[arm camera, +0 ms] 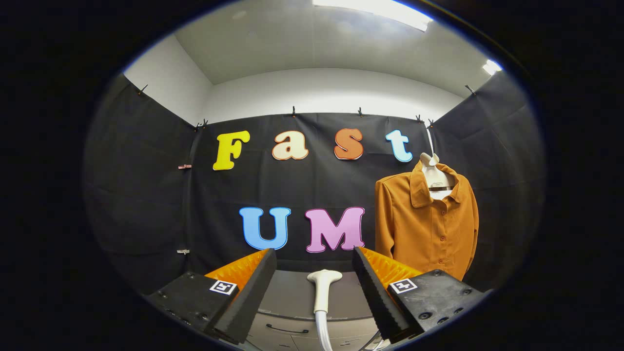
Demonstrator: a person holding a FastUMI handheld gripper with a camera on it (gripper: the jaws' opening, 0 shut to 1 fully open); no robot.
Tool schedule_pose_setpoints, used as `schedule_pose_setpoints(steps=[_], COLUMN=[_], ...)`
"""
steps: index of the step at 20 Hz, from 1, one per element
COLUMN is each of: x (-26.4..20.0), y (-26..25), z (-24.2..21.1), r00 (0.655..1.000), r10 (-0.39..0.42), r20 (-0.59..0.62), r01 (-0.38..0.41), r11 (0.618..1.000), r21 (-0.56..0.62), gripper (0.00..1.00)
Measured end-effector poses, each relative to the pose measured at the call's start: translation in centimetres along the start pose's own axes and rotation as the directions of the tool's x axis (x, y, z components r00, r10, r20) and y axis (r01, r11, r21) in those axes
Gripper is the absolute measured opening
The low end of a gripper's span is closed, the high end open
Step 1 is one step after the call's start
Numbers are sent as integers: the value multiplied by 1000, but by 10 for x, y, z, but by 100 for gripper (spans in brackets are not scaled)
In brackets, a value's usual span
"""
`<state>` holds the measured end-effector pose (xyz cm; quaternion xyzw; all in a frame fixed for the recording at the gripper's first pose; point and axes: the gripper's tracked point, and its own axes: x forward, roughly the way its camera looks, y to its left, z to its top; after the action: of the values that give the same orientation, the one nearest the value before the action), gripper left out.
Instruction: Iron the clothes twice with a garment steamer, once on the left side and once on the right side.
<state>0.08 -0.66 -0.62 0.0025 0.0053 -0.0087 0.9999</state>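
Booth wall of black cloth far left, nothing hung on it but small clips. Plenty of open room on that side for swinging an arm.

Gripper wide open, holding nothing; fingers spread well apart, one each side of the steamer head.

Garment steamer between the fingers, just ahead, untouched. Pale T-shaped head up, slim neck below, hose dropping out of sight under it. Standing upright on or against a grey cabinet top; exact support hard to tell. Drawer fronts with dark handles below.

Step in hand, judged: reaching to grasp the steamer; ironing not yet begun. Best done by centring the neck between the fingers, closing on the narrow stem under the flared head, not on the head or hose. Squeezing square to stop it twisting. Minding hose slack when lifting.

Orange shirt further right, beyond the fingers, hanging on a white hanger against the wall, collar up, buttoned front facing out, sleeves down. Lower hem hidden behind the right finger body.

Room for moving: clear air between steamer and shirt, cabinet edge below to stay above. Right booth wall close behind the shirt's far sleeve, so that pass tighter than the other one. Risk of hose dragging across the cabinet edge.
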Motion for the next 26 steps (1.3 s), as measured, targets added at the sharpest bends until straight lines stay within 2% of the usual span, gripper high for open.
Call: schedule_pose_setpoints(steps=[12, 26], x=[1, 10], y=[6, 27], z=[-3, -32], r00=[1000, 995], r10=[-8, -77], r20=[-2, -61], r01=[8, 77], r11=[1000, 997], r21=[-11, -17], gripper=[98, 98])
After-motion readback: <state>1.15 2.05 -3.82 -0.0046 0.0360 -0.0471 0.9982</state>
